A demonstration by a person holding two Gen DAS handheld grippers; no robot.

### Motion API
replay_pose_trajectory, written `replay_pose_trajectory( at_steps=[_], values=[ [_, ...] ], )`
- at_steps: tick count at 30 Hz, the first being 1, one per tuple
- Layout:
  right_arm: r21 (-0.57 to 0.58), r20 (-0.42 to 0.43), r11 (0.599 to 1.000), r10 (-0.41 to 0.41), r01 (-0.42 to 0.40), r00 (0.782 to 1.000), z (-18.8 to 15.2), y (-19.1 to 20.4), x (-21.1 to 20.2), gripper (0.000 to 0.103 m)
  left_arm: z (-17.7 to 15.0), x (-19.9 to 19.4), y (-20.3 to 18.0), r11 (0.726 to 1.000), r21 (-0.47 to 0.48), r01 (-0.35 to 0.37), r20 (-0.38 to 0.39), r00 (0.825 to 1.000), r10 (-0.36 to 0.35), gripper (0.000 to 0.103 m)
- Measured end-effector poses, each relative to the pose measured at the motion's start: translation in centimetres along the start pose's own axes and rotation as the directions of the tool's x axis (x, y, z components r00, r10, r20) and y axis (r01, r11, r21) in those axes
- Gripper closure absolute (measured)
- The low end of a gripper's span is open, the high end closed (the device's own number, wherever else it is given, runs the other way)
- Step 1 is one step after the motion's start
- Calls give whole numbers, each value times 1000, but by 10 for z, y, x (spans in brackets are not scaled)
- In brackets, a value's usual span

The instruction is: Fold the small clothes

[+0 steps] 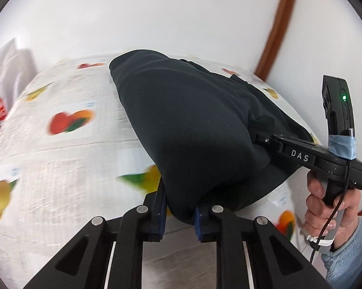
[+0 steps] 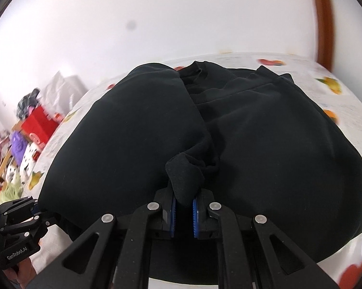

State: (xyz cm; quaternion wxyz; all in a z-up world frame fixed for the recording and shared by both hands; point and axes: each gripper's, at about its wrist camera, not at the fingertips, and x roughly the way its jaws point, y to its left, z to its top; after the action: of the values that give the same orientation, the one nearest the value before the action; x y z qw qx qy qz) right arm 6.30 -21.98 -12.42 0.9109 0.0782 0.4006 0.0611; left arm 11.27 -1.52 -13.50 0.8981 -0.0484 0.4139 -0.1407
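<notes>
Two hand-held grippers work a black garment [image 2: 253, 132] lying on the fruit-print surface [image 1: 60, 149]: left hand-held gripper [image 1: 179, 213] clamped on its near-left edge w/ cloth bunched between pads, right hand-held gripper [image 2: 183, 207] pinching a fold nr the middle.

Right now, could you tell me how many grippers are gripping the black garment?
2. The left gripper pinches the black garment at its near edge; the right gripper pinches a bunched fold at its near middle. Both are shut on fabric.
</notes>
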Motion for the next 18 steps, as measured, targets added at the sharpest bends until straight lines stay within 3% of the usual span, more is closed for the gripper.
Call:
replay_pose_trajectory(
  at_steps=[4, 7, 10, 12, 14, 16, 18],
  values=[
    [-35, -17, 998, 56, -57, 998, 1, 41, 12, 93, -11, -18, 42, 999, -40, -29, 5, 1000, 29, 85],
    [-66, -16, 992, 106, -106, 994, 0, 54, 7, 91, -17, -24, 63, 998, -67, 1, -4, 1000, -2, 84],
    [-58, 18, 992, 111, -110, 994, 0, 50, -7, 76, -22, -29, 70, 997, -73, 41, -11, 999, -41, 80],
    [-33, 31, 995, 98, -97, 995, 3, 45, -10, 56, -24, -29, 70, 996, -71, 53, -9, 998, -54, 70],
    [13, 26, 993, 113, -113, 993, 6, 36, -8, 50, -21, -20, 59, 994, -76, 77, -14, 997, -78, 47],
    [76, 11, 985, 157, -157, 988, 9, 32, 1, 50, -22, -13, 52, 992, -70, 102, -29, 994, -104, 43],
    [116, -1, 975, 189, -188, 982, 12, 33, 11, 50, -20, -4, 42, 998, -47, 50, -36, 998, -52, 43]
  ],
)
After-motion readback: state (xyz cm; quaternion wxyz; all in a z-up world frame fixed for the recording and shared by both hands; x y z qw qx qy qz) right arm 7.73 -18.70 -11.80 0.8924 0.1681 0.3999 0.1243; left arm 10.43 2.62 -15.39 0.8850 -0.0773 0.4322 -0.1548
